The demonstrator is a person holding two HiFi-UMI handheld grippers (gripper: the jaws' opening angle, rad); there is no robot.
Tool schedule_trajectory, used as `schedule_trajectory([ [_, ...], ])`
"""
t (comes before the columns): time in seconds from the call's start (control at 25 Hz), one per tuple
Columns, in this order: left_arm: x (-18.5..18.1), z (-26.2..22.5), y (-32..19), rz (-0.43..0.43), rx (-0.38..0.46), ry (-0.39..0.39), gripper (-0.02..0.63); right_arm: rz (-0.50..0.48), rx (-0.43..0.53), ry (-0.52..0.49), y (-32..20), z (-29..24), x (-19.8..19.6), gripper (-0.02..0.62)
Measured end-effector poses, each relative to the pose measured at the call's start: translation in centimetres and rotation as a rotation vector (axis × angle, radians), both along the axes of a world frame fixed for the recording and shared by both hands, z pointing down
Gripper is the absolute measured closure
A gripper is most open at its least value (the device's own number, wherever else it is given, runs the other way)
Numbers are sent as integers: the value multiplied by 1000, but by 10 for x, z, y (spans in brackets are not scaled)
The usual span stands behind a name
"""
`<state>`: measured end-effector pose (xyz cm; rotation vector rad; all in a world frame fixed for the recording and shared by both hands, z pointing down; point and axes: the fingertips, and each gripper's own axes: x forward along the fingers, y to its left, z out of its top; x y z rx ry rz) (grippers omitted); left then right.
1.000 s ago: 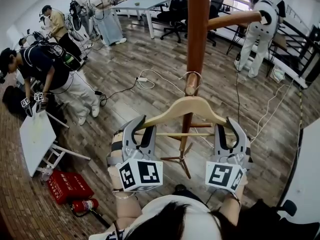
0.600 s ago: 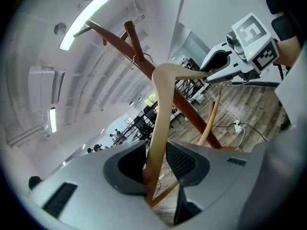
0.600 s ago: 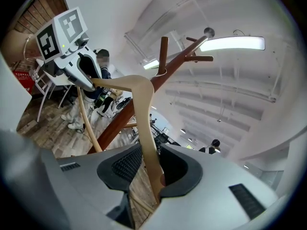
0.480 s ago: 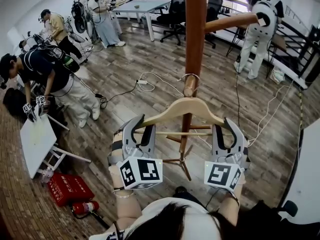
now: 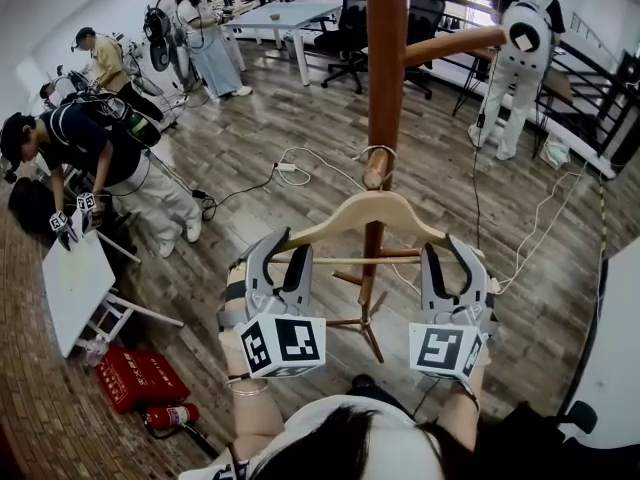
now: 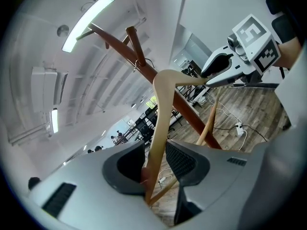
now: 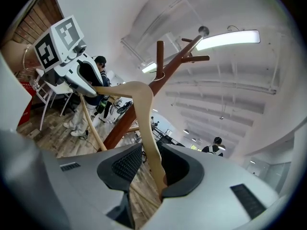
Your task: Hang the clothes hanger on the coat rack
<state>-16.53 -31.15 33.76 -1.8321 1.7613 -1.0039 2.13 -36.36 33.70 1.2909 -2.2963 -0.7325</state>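
Note:
A pale wooden clothes hanger [image 5: 372,210] hangs level in front of the brown coat rack pole [image 5: 385,68]. Its wire hook [image 5: 381,152] loops round a short peg [image 5: 375,176] on the pole. My left gripper [image 5: 288,251] is shut on the hanger's left arm, and my right gripper [image 5: 445,253] is shut on the right arm. In the left gripper view the hanger [image 6: 163,99] runs up from between the left gripper [image 6: 156,157] jaws toward the rack [image 6: 158,75]. The right gripper view shows the hanger [image 7: 144,104] pinched in the right gripper [image 7: 148,164], rack [image 7: 163,78] behind.
A longer peg [image 5: 455,40] sticks out to the right higher up the pole. The rack's feet [image 5: 365,323] spread on the wooden floor below the hanger. Cables [image 5: 300,163] lie on the floor. Several people, a tipped white table [image 5: 75,283] and a red box [image 5: 135,373] are at left.
Both grippers and the hanger have edged slightly toward the pole. The hook stays round the peg and both grips are unchanged.

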Motion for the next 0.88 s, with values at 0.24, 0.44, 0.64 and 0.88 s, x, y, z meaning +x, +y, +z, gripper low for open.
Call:
schedule_trajectory([
  [0.24, 5, -1, 10, 13, 21, -2, 476, 7, 15, -23, 8, -3, 6, 468],
  [0.44, 12, -3, 19, 17, 29, 5, 476, 9, -6, -34, 17, -1, 13, 468],
  [0.64, 17, -3, 32, 32, 25, 41, 476, 2, -5, -48, 32, -1, 15, 469],
  [0.88, 19, -3, 50, 60, 25, 108, 477, 4, -38, -77, 52, 0, 14, 469],
])
